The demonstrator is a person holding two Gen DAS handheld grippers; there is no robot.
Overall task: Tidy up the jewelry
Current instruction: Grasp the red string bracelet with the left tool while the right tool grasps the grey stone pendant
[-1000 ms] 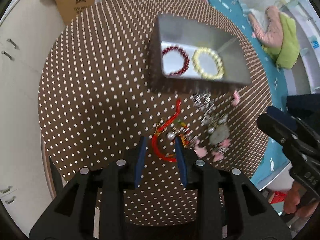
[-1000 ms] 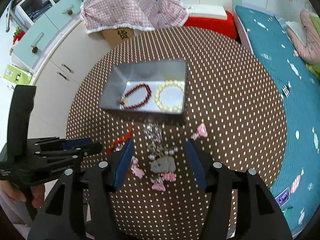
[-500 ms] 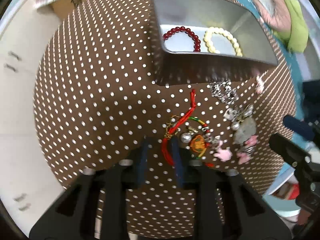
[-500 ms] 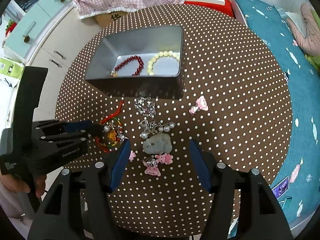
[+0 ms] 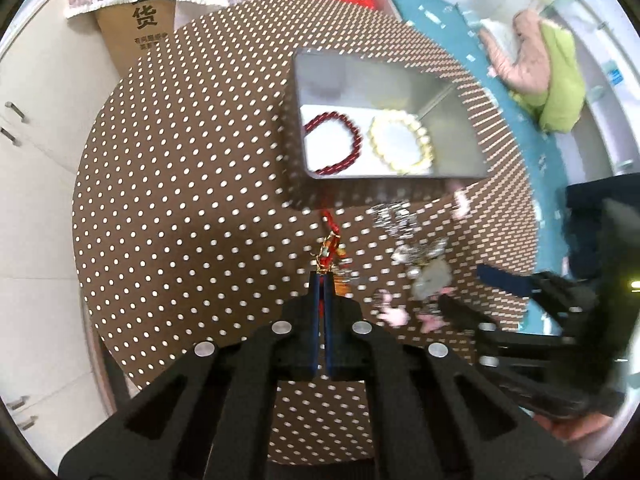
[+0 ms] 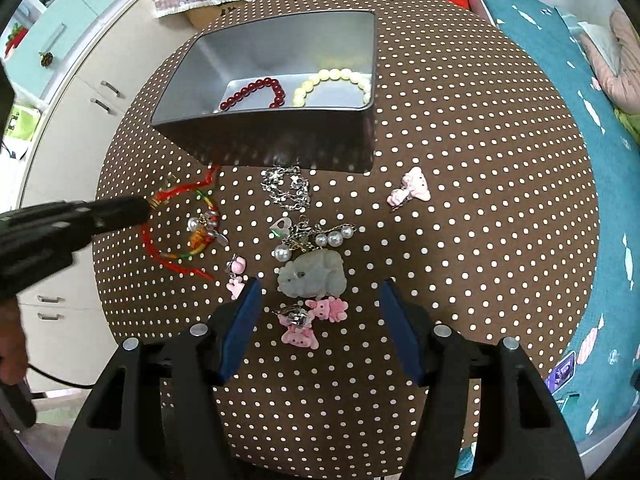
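My left gripper (image 5: 322,276) is shut on the red cord bracelet (image 5: 330,246), which also shows in the right wrist view (image 6: 176,232) with its charms trailing on the cloth. A grey metal tin (image 5: 460,160) holds a red bead bracelet (image 5: 334,144) and a cream bead bracelet (image 5: 402,142). My right gripper (image 6: 320,312) is open above a grey stone charm (image 6: 312,276) and pink charms (image 6: 320,312). A silver chain (image 6: 286,188) lies in front of the tin (image 6: 280,144).
The round table (image 6: 480,160) has a brown dotted cloth. A lone pink charm (image 6: 410,190) lies right of the tin. White cabinets (image 6: 80,92) stand left, a blue mat (image 6: 600,160) right, a cardboard box (image 5: 140,28) behind.
My left gripper closed on the red cord bracelet and pulled it up and taut. My right gripper lowered closer over the grey and pink charms.
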